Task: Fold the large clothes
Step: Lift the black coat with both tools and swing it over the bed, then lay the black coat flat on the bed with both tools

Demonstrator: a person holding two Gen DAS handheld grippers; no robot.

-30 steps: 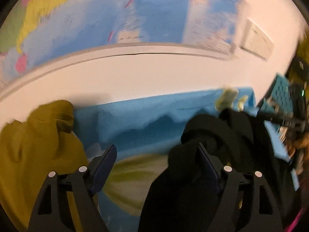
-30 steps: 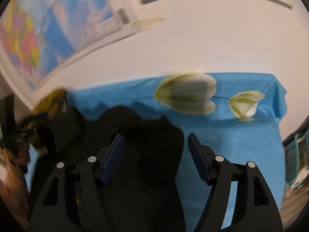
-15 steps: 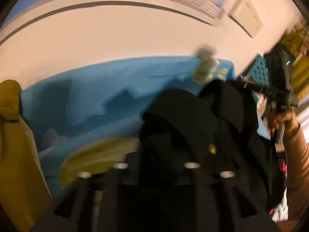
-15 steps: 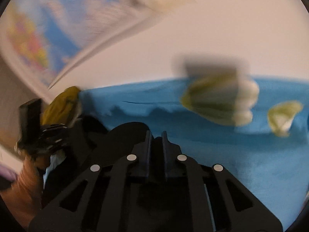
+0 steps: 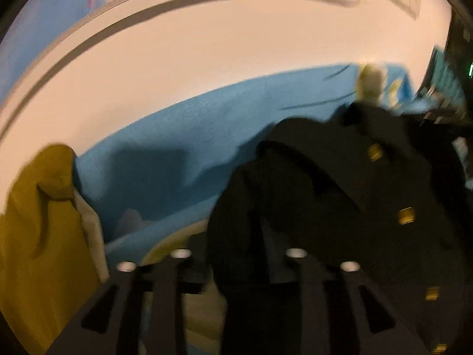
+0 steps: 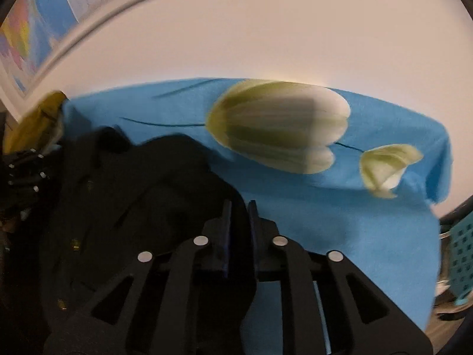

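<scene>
A black coat [image 5: 340, 183] with gold buttons hangs bunched above a blue cloth with tulip prints [image 5: 183, 148]. My left gripper [image 5: 236, 236] is shut on a fold of the black coat; the fabric covers its fingertips. In the right wrist view the same black coat [image 6: 142, 195] fills the lower left. My right gripper [image 6: 239, 210] is shut on the coat's edge, with fabric pinched between the blue pads. The blue cloth [image 6: 340, 213] spreads behind and to the right.
A mustard-yellow garment [image 5: 38, 224] lies at the left; it also shows in the right wrist view [image 6: 35, 121]. A white wall with a world map [image 6: 26, 29] rises behind. A teal perforated basket [image 6: 461, 254] stands at the right edge.
Both grippers went from open around the black coat to shut on it. The coat has been lifted and spread, so its gold buttons now show.
</scene>
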